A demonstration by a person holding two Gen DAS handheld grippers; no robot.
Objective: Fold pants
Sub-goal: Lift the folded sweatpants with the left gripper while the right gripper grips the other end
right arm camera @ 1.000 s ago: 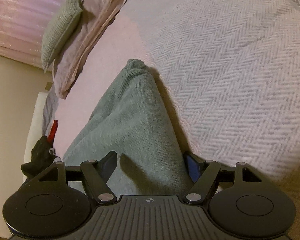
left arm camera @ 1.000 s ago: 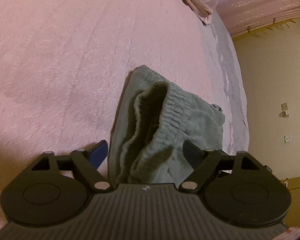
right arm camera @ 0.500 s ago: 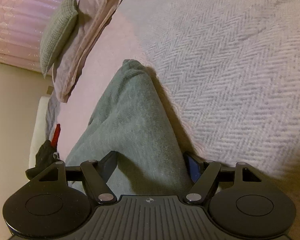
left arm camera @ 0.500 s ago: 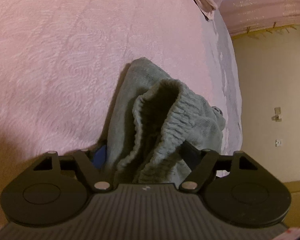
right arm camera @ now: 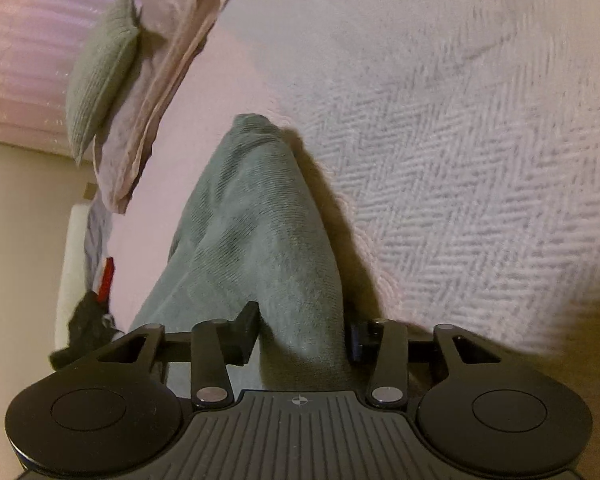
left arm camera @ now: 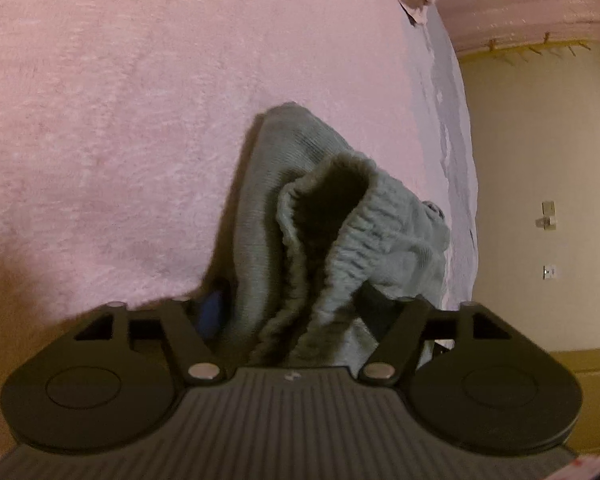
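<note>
The right claw (right arm camera: 302, 334) pinches the grey-green pants (right arm camera: 256, 232) above the herringbone bedspread (right arm camera: 460, 160).

No readable text, labels, brands or numbers in either view, only a small crosshair mark (right arm camera: 299, 401) on the right gripper's body, too small to hold any lettering
</note>
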